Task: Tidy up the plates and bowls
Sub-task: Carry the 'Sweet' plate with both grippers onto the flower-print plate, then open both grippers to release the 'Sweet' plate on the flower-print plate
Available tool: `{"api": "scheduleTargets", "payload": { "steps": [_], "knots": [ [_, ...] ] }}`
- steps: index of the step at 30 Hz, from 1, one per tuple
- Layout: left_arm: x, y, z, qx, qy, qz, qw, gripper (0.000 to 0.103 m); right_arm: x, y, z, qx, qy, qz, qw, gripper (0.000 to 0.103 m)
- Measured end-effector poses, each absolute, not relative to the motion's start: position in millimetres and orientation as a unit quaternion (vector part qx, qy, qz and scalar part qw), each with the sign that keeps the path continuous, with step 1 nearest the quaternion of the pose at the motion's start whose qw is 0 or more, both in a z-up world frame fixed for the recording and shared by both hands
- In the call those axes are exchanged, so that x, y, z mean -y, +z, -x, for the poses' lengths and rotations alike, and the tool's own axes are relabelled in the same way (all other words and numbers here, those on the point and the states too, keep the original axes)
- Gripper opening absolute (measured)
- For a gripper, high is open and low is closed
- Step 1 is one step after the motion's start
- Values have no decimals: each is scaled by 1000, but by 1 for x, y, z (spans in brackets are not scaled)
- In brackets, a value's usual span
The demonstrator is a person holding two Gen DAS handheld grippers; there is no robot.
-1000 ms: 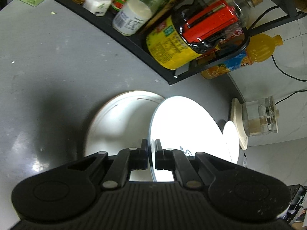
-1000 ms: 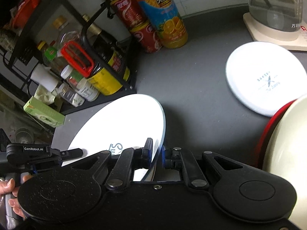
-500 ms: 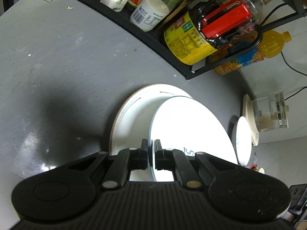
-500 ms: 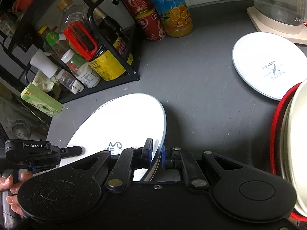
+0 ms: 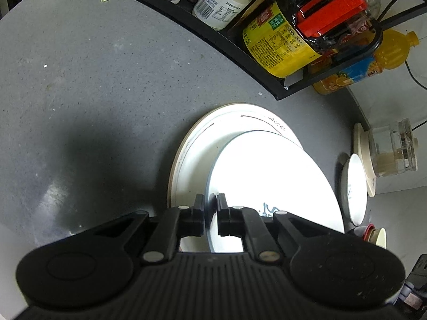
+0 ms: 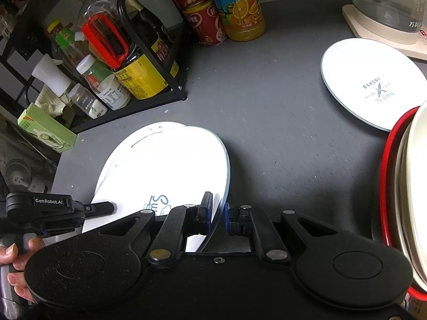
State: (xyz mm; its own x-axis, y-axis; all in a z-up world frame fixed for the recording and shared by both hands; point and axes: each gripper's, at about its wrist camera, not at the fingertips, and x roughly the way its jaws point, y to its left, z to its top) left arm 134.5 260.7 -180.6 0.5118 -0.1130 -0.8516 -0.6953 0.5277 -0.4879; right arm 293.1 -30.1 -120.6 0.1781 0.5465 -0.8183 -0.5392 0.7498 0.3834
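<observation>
A: What does each tool pinch?
B: The left tool [image 5: 210,208] and the right tool [image 6: 218,210] each clamp one rim of the same white plate [image 6: 170,165], at opposite sides.

A: Where is that plate?
B: Tilted over a larger rimmed plate [image 5: 213,130] that lies flat on the grey tabletop [image 5: 93,80], beside the black rack [image 6: 149,61] of bottles.

A: Other dishes?
B: A "BAKERY" plate [image 6: 371,82] lies well apart by the kettle base; a red-rimmed stack [image 6: 400,186] stands at the right edge.

glossy white plate [image 5: 267,176] (ceramic-looking), matt speckled grey countertop [image 5: 106,85]
</observation>
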Motion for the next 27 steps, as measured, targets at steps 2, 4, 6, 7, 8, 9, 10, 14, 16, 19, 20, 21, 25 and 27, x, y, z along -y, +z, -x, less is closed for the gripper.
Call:
{"api": "scheduleTargets", "payload": {
  "steps": [2, 4, 6, 7, 8, 9, 10, 14, 16, 19, 20, 21, 25, 27],
  "knots": [
    [-259, -182, -138, -461, 197, 437, 747, 9, 28, -122, -293, -535, 351, -1, 768, 8],
    [-258, -182, -139, -466, 202, 428, 748, 9, 25, -123, -291, -533, 350, 4, 770, 8],
    [-259, -182, -141, -476, 207, 419, 745, 9, 23, -124, -290, -532, 351, 6, 771, 7],
    [-260, -181, -141, -481, 209, 415, 743, 9, 22, -125, -290, -531, 350, 7, 771, 7],
    [-261, -178, -140, -480, 212, 412, 746, 9, 21, -125, -290, -530, 351, 8, 772, 7],
    [-261, -174, -140, -477, 215, 403, 751, 9, 21, -125, -290, -528, 351, 11, 774, 7],
    [-262, -168, -139, -476, 216, 391, 758, 9, 19, -125, -289, -525, 350, 16, 776, 8],
    [-268, -148, -136, -466, 220, 369, 774, 12, 16, -128, -290, -526, 344, 21, 778, 9],
    [-271, -142, -133, -460, 231, 359, 779, 25, 14, -129, -289, -522, 344, 26, 780, 10],
    [-272, -140, -132, -461, 245, 345, 780, 38, 10, -131, -288, -518, 342, 36, 783, 11],
    [-273, -142, -132, -462, 245, 346, 779, 39, 8, -132, -288, -518, 343, 37, 783, 12],
    [-273, -145, -132, -464, 243, 351, 776, 40, 7, -133, -288, -518, 344, 39, 782, 12],
    [-269, -158, -138, -479, 240, 356, 766, 40, 3, -135, -289, -518, 345, 46, 781, 12],
    [-268, -164, -140, -486, 243, 351, 763, 40, 1, -137, -289, -521, 345, 48, 779, 13]
  ]
}}
